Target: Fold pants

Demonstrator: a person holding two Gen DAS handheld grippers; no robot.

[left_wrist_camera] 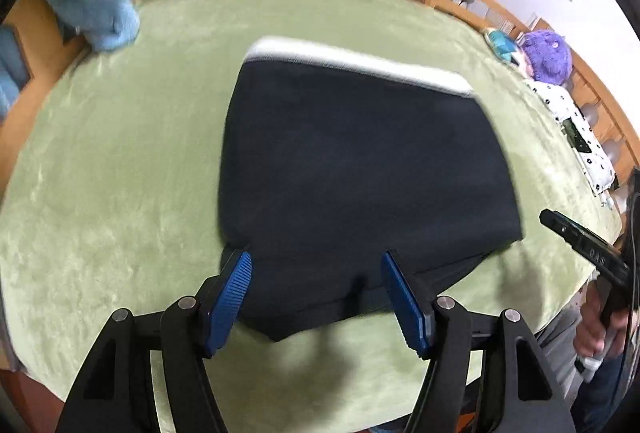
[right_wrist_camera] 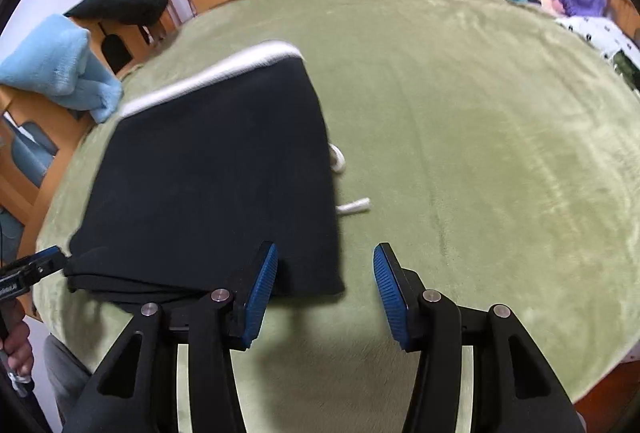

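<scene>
The pants (left_wrist_camera: 360,169) lie folded into a dark, roughly square stack on the green blanket (left_wrist_camera: 120,173) of the bed, the white waistband (left_wrist_camera: 352,63) along the far edge. In the right wrist view a white drawstring (right_wrist_camera: 348,189) pokes out from the stack's right side onto the blanket.

The left tool (left_wrist_camera: 316,293) stands with its blue pads well apart above the near edge of the stack, and nothing is clamped between them; the cloth seen between them lies flat on the bed. The right tool (right_wrist_camera: 326,289) is also parted and empty, its left pad over the near right corner of the pants, its right pad over bare blanket. Both seem to hang free of the fabric, though contact at the pad tips cannot be ruled out.

The pants look like soft, light knit cloth: limp, likely to sag and slide open if lifted by one layer only. A hold would best pinch all layers together at the near folded edge, one tool toward each corner, so the stack stays aligned. The loose drawstring could snag or trail.

No brand or label shows on the pants. The right tool's side, seen from the left wrist, carries small marks too blurred to read.
</scene>
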